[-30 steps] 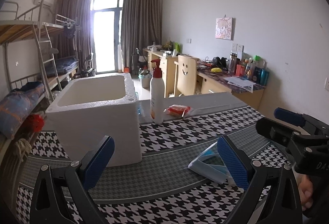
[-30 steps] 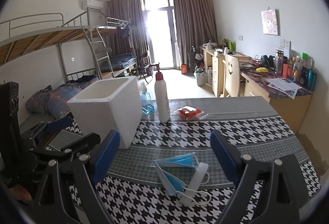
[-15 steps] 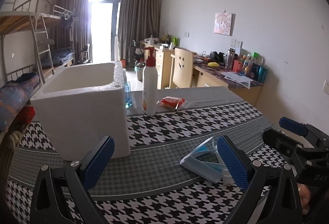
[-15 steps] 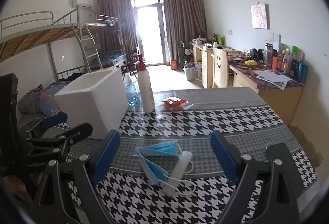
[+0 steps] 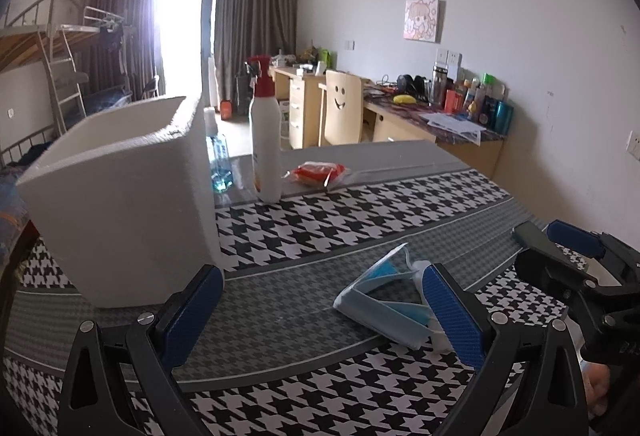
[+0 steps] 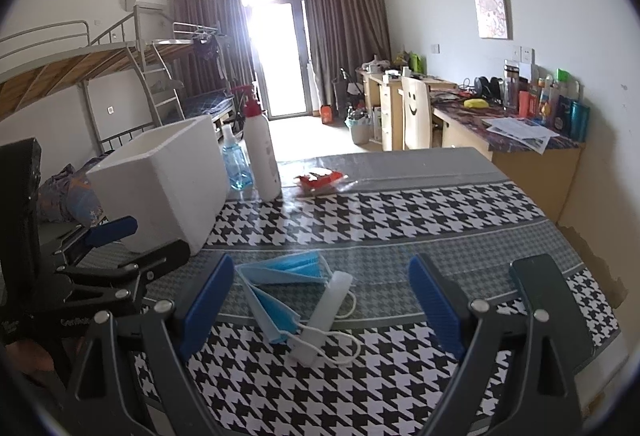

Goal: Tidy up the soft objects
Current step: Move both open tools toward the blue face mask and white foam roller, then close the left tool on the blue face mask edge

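Both tongs spread wide and empty, left tongs and right tongs over blue face masks on houndstooth tabletop, white foam box nearby

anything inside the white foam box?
Only bare white inner walls near the rim of the foam box show in either view. Its floor is hidden by the front wall, so contents cannot be told.

I'm looking into a dorm room: metal bunk bed with ladder on the left, cluttered wooden desks along the right wall, curtained balcony door glaring behind.
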The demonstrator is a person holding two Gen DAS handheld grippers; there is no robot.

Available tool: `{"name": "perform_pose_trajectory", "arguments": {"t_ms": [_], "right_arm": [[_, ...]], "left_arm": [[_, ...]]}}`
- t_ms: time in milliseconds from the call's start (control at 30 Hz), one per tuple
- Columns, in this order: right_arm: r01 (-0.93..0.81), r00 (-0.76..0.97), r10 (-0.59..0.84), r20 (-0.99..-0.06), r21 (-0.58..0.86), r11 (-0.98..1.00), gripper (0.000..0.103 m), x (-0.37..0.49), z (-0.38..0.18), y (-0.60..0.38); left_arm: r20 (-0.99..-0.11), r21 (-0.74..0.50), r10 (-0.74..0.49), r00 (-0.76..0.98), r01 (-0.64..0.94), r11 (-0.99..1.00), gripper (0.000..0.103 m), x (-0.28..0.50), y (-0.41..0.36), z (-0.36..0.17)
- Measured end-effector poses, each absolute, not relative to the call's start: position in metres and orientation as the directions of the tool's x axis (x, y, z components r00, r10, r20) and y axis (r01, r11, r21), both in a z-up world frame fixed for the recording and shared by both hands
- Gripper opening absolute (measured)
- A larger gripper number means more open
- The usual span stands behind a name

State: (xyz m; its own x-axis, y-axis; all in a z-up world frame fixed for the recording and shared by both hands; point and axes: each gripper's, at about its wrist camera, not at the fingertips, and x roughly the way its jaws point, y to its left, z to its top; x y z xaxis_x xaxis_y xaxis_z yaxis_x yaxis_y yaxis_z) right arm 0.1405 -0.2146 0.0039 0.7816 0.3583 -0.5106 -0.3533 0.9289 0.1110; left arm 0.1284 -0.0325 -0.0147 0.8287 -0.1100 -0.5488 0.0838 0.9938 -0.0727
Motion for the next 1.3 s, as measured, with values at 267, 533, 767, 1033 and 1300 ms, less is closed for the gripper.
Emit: {"name": "perform_pose_trajectory", "arguments": {"t_ms": [267,533,767,1033,1300], "right_arm": [[-0.333,0.771,0.345,-0.536,0.123,0.935,0.092,0.149,-0.007,-0.223],[-0.326,0.754,0.345,-0.559,0.137,0.935,0.092,0.157,-0.016,-0.227],[-0.323,0.741,0.341,-0.578,0.138,0.936,0.092,0.164,-0.023,-0.227],[-0.317,0.728,0.337,-0.597,0.141,0.938,0.092,0.17,-0.03,-0.229],[-0.315,0.715,0.334,-0.614,0.144,0.938,0.092,0.176,-0.035,-0.226]], "left_arm": [[-0.595,-0.067,-0.108,0.796,0.085,0.994,0.1,0.145,-0.042,-0.031],[-0.63,-0.056,-0.099,0.771,0.082,0.995,0.1,0.159,-0.046,-0.044],[-0.682,-0.075,-0.125,0.721,0.101,0.992,0.089,0.172,-0.05,-0.058],[-0.737,-0.103,-0.16,0.657,0.125,0.987,0.069,0.182,-0.054,-0.074],[-0.777,-0.144,-0.211,0.593,0.16,0.977,0.033,0.188,-0.056,-0.087]]}}
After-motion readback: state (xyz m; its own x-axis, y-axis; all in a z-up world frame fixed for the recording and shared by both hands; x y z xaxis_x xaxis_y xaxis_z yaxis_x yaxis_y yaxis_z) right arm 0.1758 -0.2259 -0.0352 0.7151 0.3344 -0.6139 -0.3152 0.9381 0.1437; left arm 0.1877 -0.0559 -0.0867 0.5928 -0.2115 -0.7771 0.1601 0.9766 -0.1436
